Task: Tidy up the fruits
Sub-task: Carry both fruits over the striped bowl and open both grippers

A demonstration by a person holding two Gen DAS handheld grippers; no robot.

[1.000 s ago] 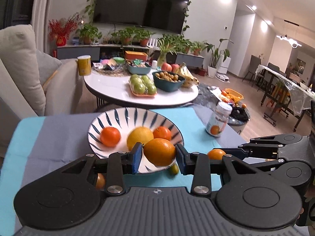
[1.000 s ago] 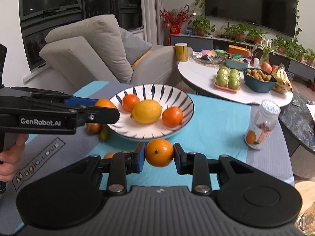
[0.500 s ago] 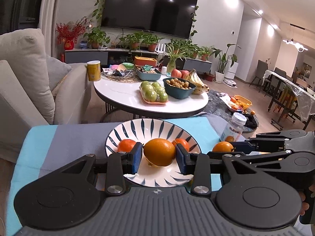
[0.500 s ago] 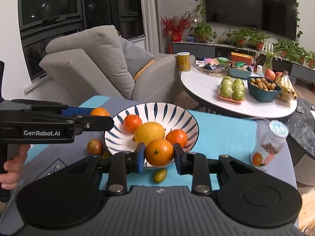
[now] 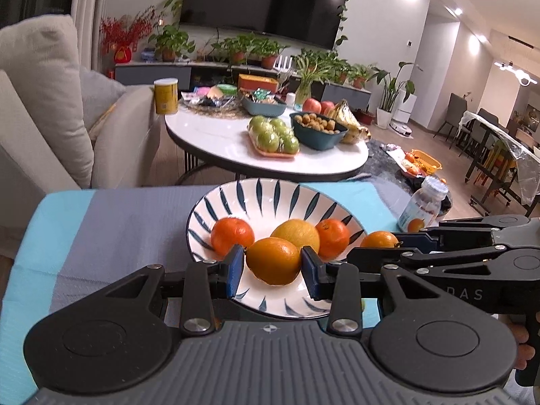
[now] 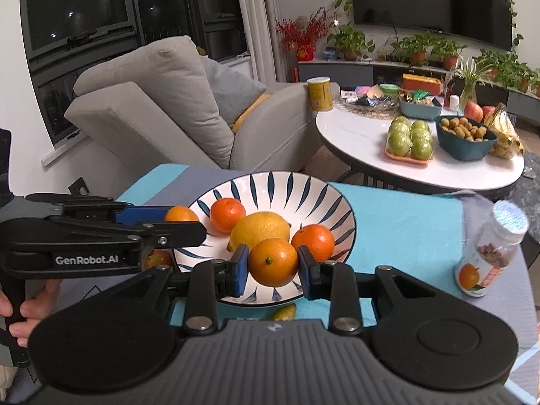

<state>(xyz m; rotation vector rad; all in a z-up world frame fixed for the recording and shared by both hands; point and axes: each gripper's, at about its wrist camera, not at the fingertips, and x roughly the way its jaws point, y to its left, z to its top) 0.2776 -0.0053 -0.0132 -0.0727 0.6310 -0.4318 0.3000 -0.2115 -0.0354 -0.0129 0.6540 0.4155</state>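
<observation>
Both oranges have moved in over the striped bowl [image 5: 260,189]; my left gripper [image 5: 272,266] clamps one orange [image 5: 273,261], my right gripper [image 6: 272,267] another [image 6: 273,262]; release comes next, I judge.

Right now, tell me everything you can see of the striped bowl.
The striped bowl is shallow, round and white with dark blue leaf-like strokes radiating along its inner wall; it looks glazed ceramic. It sits upright on the blue and grey cloth. Inside lie two tangerines and a yellow lemon. Both grippers hold oranges above its near rim.
</observation>
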